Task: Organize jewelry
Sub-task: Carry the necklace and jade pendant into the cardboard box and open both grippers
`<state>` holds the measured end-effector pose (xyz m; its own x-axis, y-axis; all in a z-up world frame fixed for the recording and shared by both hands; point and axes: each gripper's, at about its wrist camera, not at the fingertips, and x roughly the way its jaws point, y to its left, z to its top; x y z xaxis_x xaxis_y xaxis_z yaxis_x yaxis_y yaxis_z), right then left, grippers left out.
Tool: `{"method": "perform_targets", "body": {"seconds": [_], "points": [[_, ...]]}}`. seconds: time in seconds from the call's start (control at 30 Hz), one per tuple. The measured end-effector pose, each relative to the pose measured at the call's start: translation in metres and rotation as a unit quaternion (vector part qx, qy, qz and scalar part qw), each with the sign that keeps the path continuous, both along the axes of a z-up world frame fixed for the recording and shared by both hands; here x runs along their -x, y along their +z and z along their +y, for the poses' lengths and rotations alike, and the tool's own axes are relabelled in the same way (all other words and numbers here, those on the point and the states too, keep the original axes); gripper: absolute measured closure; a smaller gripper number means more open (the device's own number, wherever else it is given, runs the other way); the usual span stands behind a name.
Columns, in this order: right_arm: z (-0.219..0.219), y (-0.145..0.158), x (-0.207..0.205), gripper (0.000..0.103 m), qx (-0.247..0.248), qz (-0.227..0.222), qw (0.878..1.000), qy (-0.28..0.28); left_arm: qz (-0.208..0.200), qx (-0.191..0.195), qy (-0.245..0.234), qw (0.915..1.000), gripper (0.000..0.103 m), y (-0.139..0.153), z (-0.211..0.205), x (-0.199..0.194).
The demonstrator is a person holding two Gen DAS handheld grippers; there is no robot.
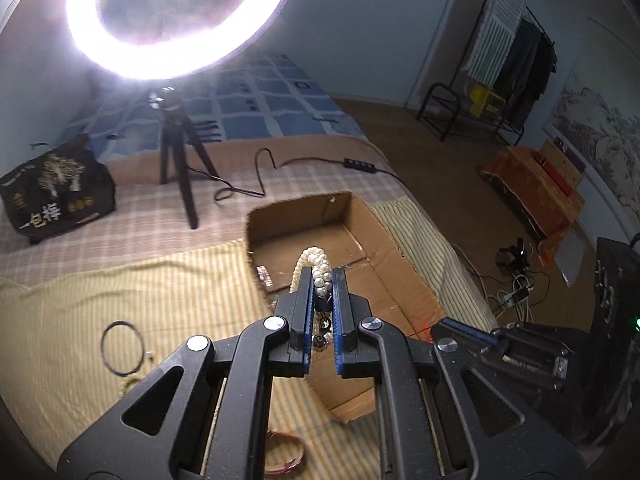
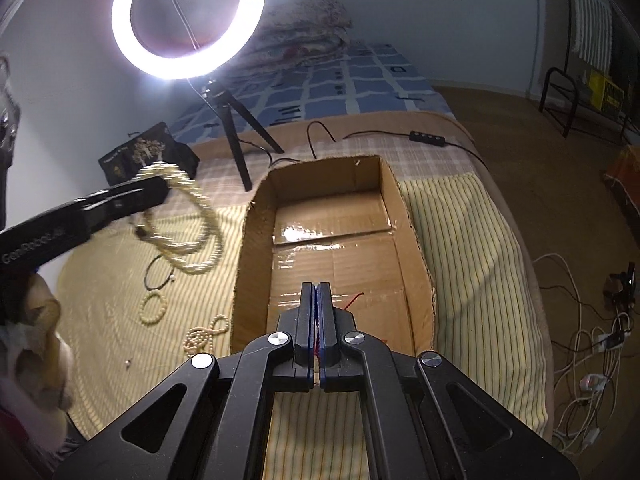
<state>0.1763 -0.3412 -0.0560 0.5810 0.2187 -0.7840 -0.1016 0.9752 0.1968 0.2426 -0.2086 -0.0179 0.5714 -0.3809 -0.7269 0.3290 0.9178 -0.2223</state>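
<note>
The cardboard box (image 2: 334, 240) sits open on the striped yellow cloth (image 2: 460, 240) covering the bed, and everything here is placed against it. The left gripper (image 1: 323, 276) is clamped on a pearl necklace (image 1: 316, 264), its jaws pressed against the strands. In the right wrist view the necklace (image 2: 192, 236) hangs in loops off to the left of the box, above the cloth. The right gripper (image 2: 316, 292) hovers over the box's near end with its jaws together; a thin red thread (image 2: 352, 300) shows between them and trails onto the box floor. On the cloth left of the box lie a black cord loop (image 2: 158, 276), a small bead bracelet (image 2: 153, 309) and a coiled pearl strand (image 2: 206, 334). Beyond the box's far end stands a ring light (image 2: 188, 20) on a tripod.
</note>
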Motion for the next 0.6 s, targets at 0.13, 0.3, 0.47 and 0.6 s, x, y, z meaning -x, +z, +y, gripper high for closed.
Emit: {"method": "perform_targets", "body": {"seconds": [0.13, 0.3, 0.47, 0.6], "points": [[-0.003, -0.009, -0.003, 0.103, -0.003, 0.012, 1.0, -0.005, 0.014, -0.008, -0.007, 0.9999, 0.097, -0.018, -0.018, -0.011], [-0.01, -0.019, -0.008, 0.103, -0.012, 0.026, 0.999, -0.016, 0.034, -0.011, -0.01, 0.9993, 0.097, -0.04, -0.031, -0.023], [-0.017, -0.031, -0.012, 0.103, -0.018, 0.042, 0.999, -0.029, 0.05, -0.023, -0.01, 0.9984, 0.097, -0.06, -0.037, -0.031], [-0.016, -0.039, -0.013, 0.103, -0.012, 0.054, 0.998, -0.03, 0.068, -0.032, -0.011, 0.9971, 0.097, -0.077, -0.04, -0.035]]}}
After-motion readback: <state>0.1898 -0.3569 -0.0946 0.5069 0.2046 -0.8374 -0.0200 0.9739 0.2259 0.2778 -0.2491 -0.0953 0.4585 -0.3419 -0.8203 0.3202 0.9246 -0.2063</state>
